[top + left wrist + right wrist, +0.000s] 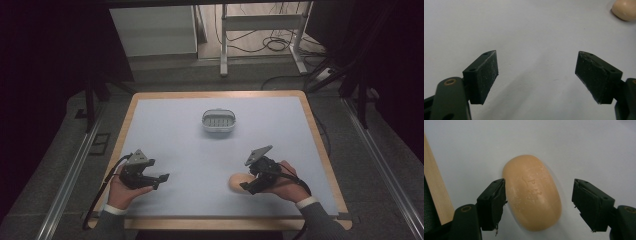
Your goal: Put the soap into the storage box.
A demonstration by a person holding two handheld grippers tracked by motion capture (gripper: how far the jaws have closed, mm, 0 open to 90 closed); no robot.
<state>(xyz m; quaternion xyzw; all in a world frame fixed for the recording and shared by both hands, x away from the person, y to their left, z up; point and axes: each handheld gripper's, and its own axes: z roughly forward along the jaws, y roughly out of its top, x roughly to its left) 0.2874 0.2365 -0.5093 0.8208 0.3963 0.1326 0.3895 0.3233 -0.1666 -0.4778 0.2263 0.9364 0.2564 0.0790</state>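
A peach-coloured oval bar of soap [532, 192] lies on the pale table mat, also seen as the soap [238, 182] near the front right and the soap [624, 9] at the upper right of the left gripper view. My right gripper [539, 203] is open with its jaws on either side of the soap; the left jaw touches or nearly touches it, the right jaw stands apart. My left gripper [536, 75] is open over bare mat, and the left gripper [159, 181] sits at the front left. A white oval soap dish [218, 120] stands at the middle back.
The pale mat [175, 130] covers a wooden-edged table [320, 145]. The wooden edge [435, 182] runs close to my right gripper's left jaw. Beyond the table are metal frame legs and cables on the floor.
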